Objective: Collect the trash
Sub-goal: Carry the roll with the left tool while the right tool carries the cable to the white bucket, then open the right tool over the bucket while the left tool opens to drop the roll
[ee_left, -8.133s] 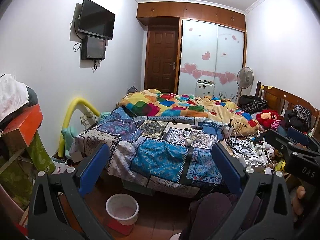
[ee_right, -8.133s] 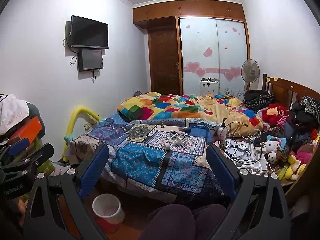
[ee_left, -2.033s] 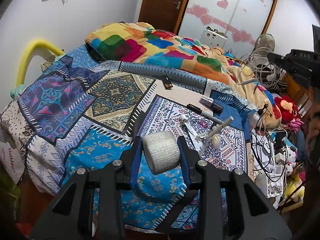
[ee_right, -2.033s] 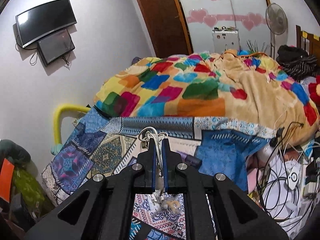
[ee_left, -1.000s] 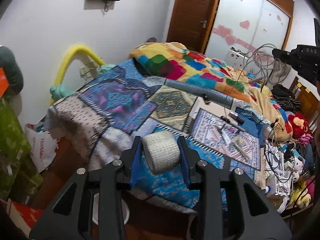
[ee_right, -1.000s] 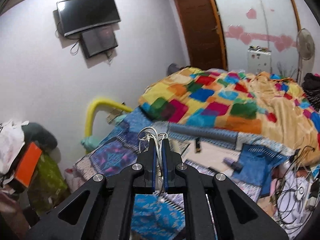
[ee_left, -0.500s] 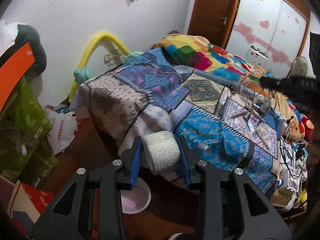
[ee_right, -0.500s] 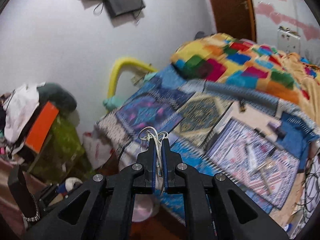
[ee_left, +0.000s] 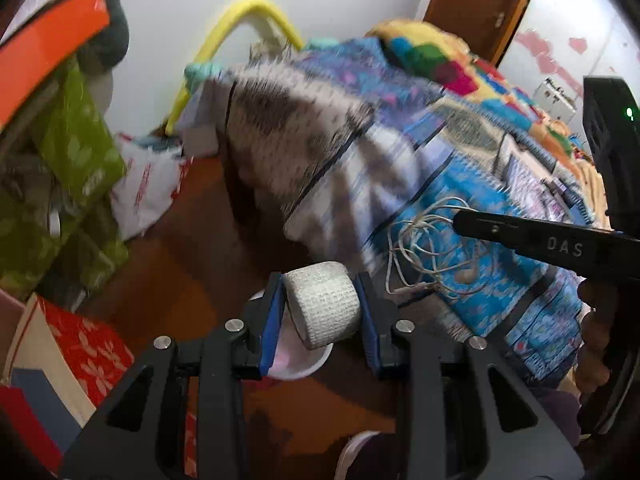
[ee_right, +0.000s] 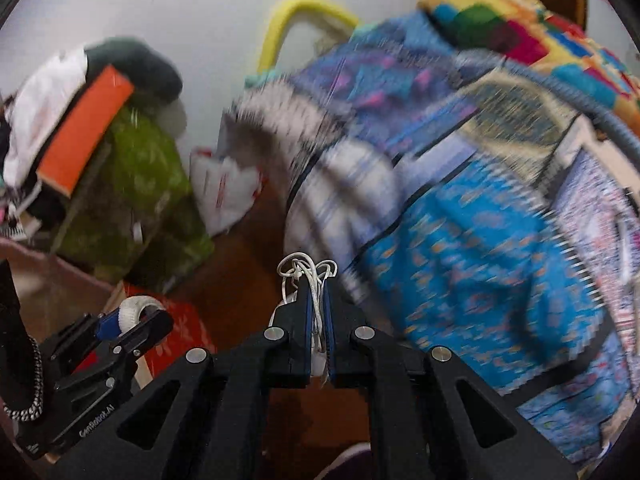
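My left gripper (ee_left: 322, 304) is shut on a white bandage roll (ee_left: 324, 306) and holds it above a small white bin (ee_left: 298, 364) on the wooden floor. The same gripper and its roll (ee_right: 134, 314) show at the lower left of the right wrist view. My right gripper (ee_right: 316, 292) is shut on a tangle of thin white earphone cable (ee_right: 306, 270); its loops (ee_left: 424, 248) hang beside the bed's edge, right of the roll. The bin is mostly hidden behind the fingers in both views.
The bed with a patchwork cover (ee_left: 440, 168) fills the right. A white plastic bag (ee_left: 144, 188), green bags (ee_left: 80, 144), an orange box (ee_left: 48, 40) and a red patterned box (ee_left: 92, 356) crowd the left. A yellow tube (ee_left: 240, 12) leans on the wall.
Both grippers have swung down and left from the bed top toward the floor, each keeping its load. The white bin now lies directly under the left gripper's roll.
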{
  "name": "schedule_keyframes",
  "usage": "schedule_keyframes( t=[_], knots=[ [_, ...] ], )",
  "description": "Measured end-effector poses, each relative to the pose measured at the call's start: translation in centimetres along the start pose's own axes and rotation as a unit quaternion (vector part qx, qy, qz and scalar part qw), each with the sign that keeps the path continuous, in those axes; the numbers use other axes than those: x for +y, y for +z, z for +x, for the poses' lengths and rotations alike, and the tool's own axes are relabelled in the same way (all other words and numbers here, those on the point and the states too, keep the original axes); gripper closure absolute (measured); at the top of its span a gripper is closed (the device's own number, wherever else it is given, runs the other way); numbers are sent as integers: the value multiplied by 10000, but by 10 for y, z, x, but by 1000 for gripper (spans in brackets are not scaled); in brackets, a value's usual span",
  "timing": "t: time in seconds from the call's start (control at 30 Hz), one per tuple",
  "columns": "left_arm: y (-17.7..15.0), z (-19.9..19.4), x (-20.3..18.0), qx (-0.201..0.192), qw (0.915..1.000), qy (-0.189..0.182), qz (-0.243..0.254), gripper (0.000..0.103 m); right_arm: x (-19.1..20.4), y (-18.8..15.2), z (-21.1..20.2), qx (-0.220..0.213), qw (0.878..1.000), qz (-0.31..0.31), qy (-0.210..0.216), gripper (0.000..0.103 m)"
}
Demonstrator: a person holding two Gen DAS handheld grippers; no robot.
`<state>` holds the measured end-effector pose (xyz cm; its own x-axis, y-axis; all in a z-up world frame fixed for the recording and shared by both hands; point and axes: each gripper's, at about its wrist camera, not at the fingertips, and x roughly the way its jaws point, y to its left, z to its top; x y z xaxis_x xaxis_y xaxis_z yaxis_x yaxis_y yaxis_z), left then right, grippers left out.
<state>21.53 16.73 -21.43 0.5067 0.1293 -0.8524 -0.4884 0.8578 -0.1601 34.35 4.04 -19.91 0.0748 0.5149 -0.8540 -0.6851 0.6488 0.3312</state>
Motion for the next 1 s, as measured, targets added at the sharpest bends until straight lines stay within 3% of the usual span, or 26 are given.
schedule_keyframes(
  t=[0.33,0.57,0.73,0.8,0.87,1.0],
  knots=[
    [-31,74,32,1029,9944,164,-179,68,32,-9,95,928,9947,-420,-128,98],
    [-41,106,55,1523,9870,222,-456,68,31,-12,145,1673,9855,-97,248,97],
    [-42,118,56,1646,9851,287,-415,68,28,-11,155,1844,9826,-18,206,91],
    [-41,123,56,1683,9844,286,-422,68,27,-10,155,1847,9826,-15,202,78],
    [-40,127,55,1718,9838,289,-426,68,24,-8,150,1787,9837,-41,171,73],
    [-36,133,55,1787,9819,116,-616,65,16,-7,136,1647,9863,-16,87,72]
  ],
)
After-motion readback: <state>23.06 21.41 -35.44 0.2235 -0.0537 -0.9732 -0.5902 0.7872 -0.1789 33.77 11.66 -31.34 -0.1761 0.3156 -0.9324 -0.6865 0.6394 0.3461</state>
